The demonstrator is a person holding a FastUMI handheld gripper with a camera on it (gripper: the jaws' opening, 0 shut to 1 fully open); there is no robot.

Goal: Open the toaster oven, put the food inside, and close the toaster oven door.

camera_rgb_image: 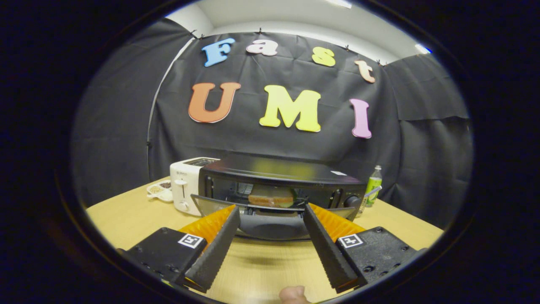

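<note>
Gripper view: the claw [271, 213] gapes wide, empty, before the boxy toaster oven's [278, 179] dropped glass door [270, 217].

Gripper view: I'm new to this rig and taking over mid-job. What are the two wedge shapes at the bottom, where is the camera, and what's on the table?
The camera rides on a hand-held gripper and looks forward along its two fingers; those are the wedges you see. They stand apart, open, with nothing between them. A fingertip of the person holding the tool peeks in below.

Just ahead of the fingers sits a black toaster oven on a wooden table. Its door is folded down toward the gripper, and the food, which looks like a sandwich, already lies inside. So closing the door appears to be what remains.

Beside the oven stand a white toaster with a small dish of snacks beyond it, and on the other side a green bottle.
</note>
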